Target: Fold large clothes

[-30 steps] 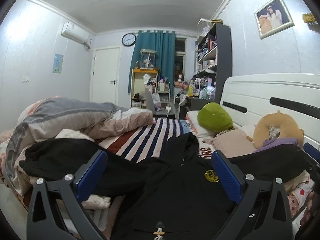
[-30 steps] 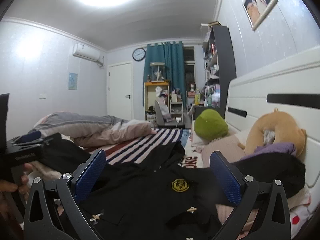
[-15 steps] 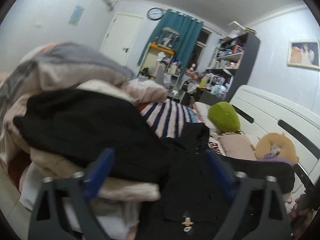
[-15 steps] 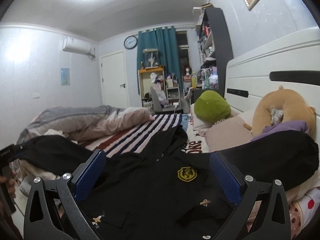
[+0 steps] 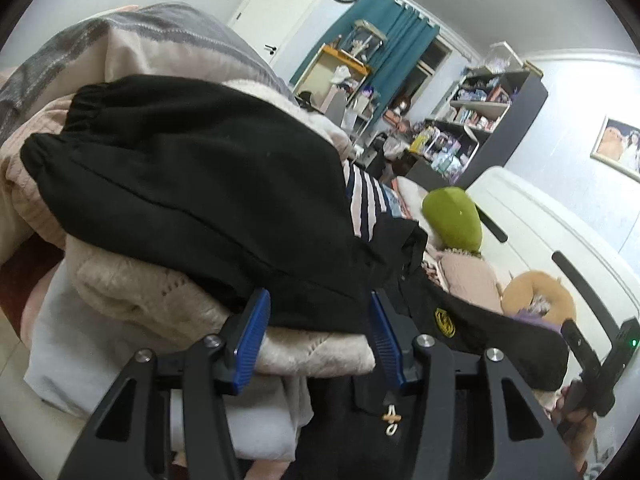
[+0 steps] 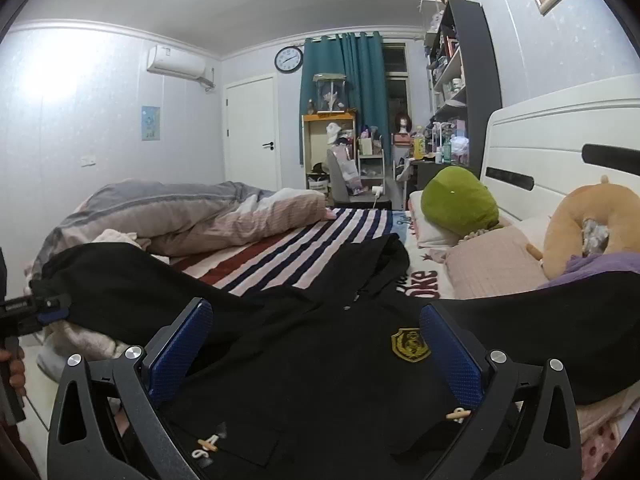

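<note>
A large black coat (image 6: 320,364) with a gold badge (image 6: 410,344) and wooden toggles lies spread on the bed. Its left sleeve (image 5: 192,168) drapes over a pile of cream clothes (image 5: 152,296). My left gripper (image 5: 316,332) is partly closed, its blue pads either side of the sleeve's lower edge, and the left pad sits against the cream knit. My right gripper (image 6: 316,356) is open and empty, low over the coat's chest. The left gripper also shows at the left edge of the right wrist view (image 6: 36,312).
A striped sheet (image 6: 304,248) covers the bed, with a rumpled duvet (image 6: 180,212) at the left. A green cushion (image 6: 460,200), a pink pillow (image 6: 492,264) and an orange plush (image 6: 592,224) lie by the white headboard (image 6: 560,140). Shelves and a desk stand behind.
My left gripper has swung left and down to the coat's left sleeve on the clothes pile, and its jaws have narrowed. My right gripper has dropped slightly closer to the coat.
</note>
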The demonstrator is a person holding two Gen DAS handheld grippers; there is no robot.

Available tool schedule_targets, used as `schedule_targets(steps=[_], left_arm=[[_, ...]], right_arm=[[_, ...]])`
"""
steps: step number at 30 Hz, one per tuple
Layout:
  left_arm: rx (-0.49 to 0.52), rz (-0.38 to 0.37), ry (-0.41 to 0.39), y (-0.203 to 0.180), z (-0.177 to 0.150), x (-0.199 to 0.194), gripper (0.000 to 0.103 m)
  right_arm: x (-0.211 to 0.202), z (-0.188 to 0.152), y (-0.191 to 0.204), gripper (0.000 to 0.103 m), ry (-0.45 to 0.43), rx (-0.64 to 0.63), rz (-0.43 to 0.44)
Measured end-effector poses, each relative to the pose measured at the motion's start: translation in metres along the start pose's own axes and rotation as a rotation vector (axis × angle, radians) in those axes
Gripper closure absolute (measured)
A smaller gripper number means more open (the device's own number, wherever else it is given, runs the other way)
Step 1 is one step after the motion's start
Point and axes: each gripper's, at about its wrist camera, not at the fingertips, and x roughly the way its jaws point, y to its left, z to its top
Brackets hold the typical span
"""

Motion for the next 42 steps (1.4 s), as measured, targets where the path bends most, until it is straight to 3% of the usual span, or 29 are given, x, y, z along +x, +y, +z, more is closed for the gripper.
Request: schedule_targets(steps=[5,8,13,15,20,23,25,27,32,35,39,42], left_arm=[[-0.016,-0.017,0.047,-0.004,-0.004,-0.004,0.052],[-0.015,-0.054,0.077,-0.008,-0.008,-0.005,0.040],[-0.004,-0.023,0.120,-0.011,-0.010,0.003,0.040],[-0.022,-0.015,0.101,-0.011,-0.010,0.003,0.040],[-0.051,-0.008,-0.055,-0.010,0.013,-0.008,0.040],[-0.062,0.031,-0.123,-0.010,0.029,-0.009,0.058],[-0.068,0.061,-0.152,-0.012,0.036,-0.007,0.086],[-0.055,0.074,-0.162,-0.021,0.041,-0.006,0.098],[0.046,-0.019,-0.215,-0.071,0.039,-0.014,0.099],[0.126,-0.121,-0.199,-0.114,0.033,-0.010,0.099],[0.227,-0.247,-0.105,-0.176,0.013,0.015,0.099],[0.277,-0.333,0.039,-0.223,-0.022,0.051,0.099]], right_arm=[[0.015,-0.005,-0.001,0.000,0.032,0.015,0.011],[0.020,-0.010,-0.003,0.000,0.043,0.028,0.012],[0.025,-0.014,-0.007,0.000,0.053,0.048,0.022],[0.024,-0.013,-0.009,0.000,0.049,0.046,0.026],[0.015,-0.010,-0.014,0.000,0.022,0.056,0.033],[0.009,-0.011,-0.021,0.000,0.013,0.064,0.036],[0.004,-0.013,-0.026,0.000,0.014,0.065,0.031],[-0.002,-0.015,-0.035,0.000,0.014,0.066,0.020],[-0.022,-0.019,-0.070,0.000,-0.015,0.110,-0.015],[-0.034,-0.022,-0.095,0.000,-0.030,0.148,-0.028],[-0.051,-0.033,-0.128,0.000,-0.040,0.171,-0.051],[-0.057,-0.047,-0.153,0.000,-0.034,0.185,-0.075]])
